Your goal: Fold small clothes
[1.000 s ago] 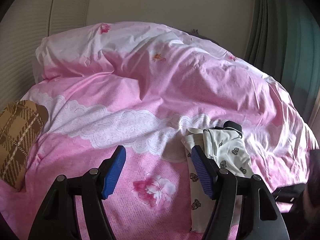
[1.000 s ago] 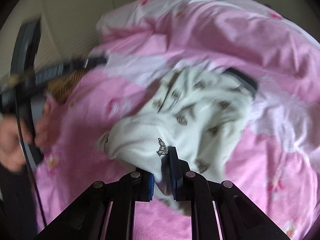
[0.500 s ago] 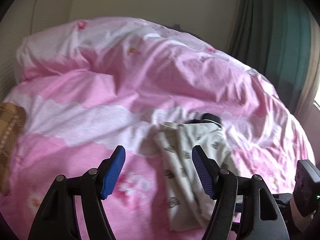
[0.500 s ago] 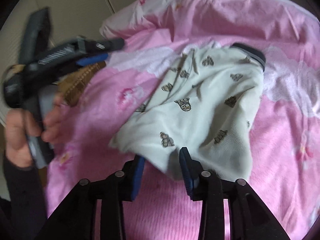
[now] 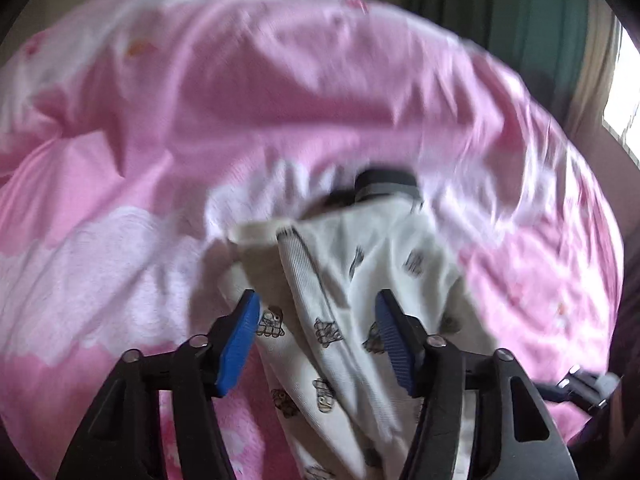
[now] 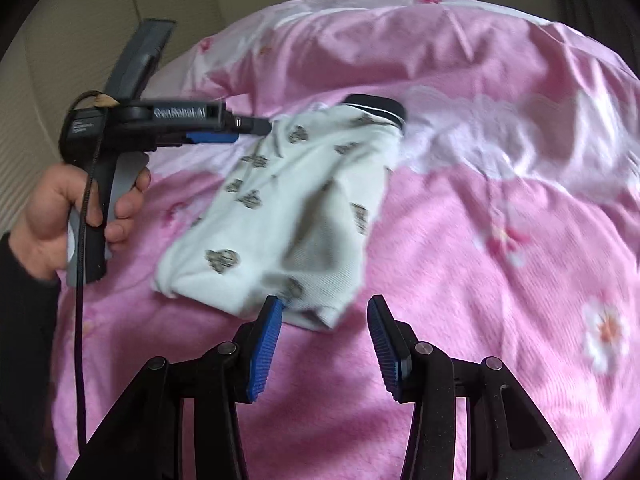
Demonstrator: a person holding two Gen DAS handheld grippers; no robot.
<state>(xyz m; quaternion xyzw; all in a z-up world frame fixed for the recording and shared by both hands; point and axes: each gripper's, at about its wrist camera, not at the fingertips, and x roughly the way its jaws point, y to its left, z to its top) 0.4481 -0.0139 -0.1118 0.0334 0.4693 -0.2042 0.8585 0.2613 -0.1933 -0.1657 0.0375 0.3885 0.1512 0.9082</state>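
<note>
A small white garment (image 6: 288,208) printed with bears, with a dark waistband (image 6: 376,106), lies folded on the pink duvet (image 6: 500,280). My right gripper (image 6: 324,320) hangs over its near hem; its jaws are opening and its pads touch no cloth. A hand (image 6: 60,208) holds my left gripper (image 6: 248,126) at the garment's far left corner. In the left wrist view the left gripper (image 5: 316,320) straddles a ridge of the garment (image 5: 332,280). Its jaws are closing with the cloth between them, and the pads stand clear of it.
The pink duvet (image 5: 280,100) with flowers and a white lace band (image 5: 100,272) covers the whole bed and is rumpled at the back. A green curtain (image 5: 520,20) and a window (image 5: 628,100) stand at the right. A beige wall (image 6: 60,60) runs along the left.
My right gripper let go of the garment's hem and opened; the garment dropped flat on the duvet. My left gripper moved right and down over the garment, and its jaws narrowed.
</note>
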